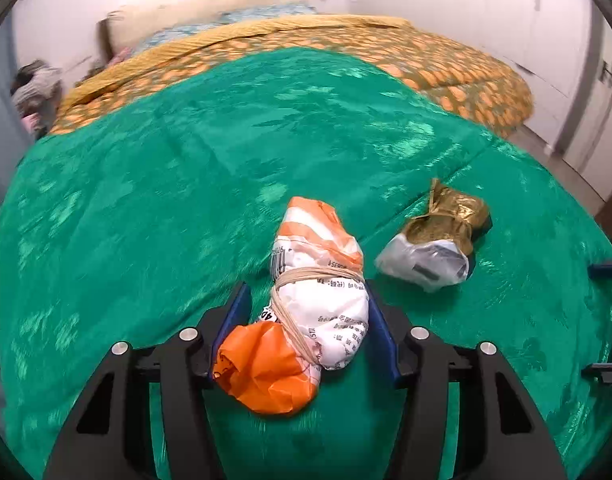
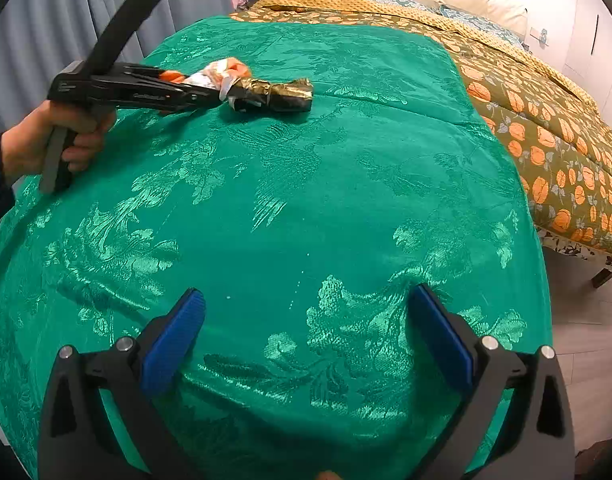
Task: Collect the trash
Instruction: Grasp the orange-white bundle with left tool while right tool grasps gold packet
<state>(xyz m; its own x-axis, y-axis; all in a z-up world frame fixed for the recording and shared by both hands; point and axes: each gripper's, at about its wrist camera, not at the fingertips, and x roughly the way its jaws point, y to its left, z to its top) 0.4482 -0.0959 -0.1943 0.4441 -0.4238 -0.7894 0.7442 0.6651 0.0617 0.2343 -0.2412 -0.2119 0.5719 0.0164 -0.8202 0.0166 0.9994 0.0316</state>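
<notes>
Left gripper [image 1: 308,312], held by the left hand [image 2: 45,148], angled downward with both blue pads closed against the tied orange-and-white bundle [image 1: 306,292] between them; right gripper [image 2: 306,340] angled downward, jaws wide apart, nothing between.

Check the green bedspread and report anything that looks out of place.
Two tied trash bundles lie on the green bedspread: an orange-and-white plastic bundle between the left gripper fingers, and a gold-and-white bundle beside it. Nothing looks spilled or torn.
</notes>
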